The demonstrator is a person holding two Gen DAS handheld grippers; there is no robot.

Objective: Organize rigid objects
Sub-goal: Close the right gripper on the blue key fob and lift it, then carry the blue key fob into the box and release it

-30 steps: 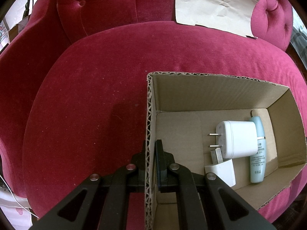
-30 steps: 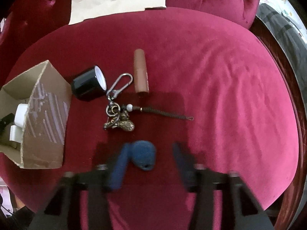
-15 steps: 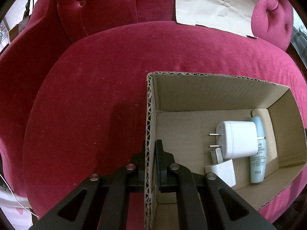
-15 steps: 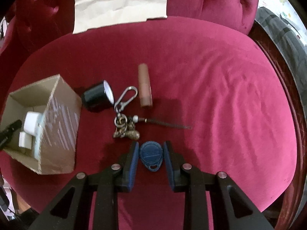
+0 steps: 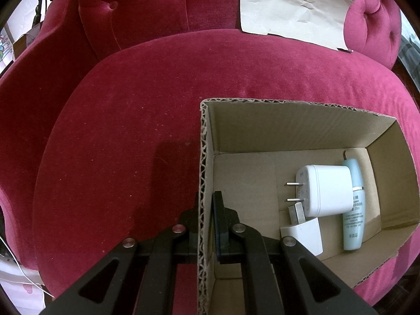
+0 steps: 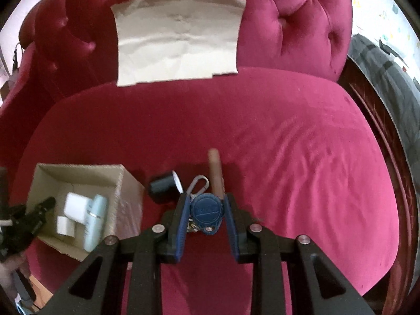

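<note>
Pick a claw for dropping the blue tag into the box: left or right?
Right. The right claw grips the blue tag; the left claw is clamped on the cardboard box wall.

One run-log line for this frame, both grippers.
left gripper: shut on box wall | right gripper: shut on blue fob, above cushion | in box: two chargers, tube

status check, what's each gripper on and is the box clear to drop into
Left gripper shut on box wall. Right gripper shut on blue key fob. Box floor half open beside two white chargers and pale blue tube. Nothing blocking.
</note>
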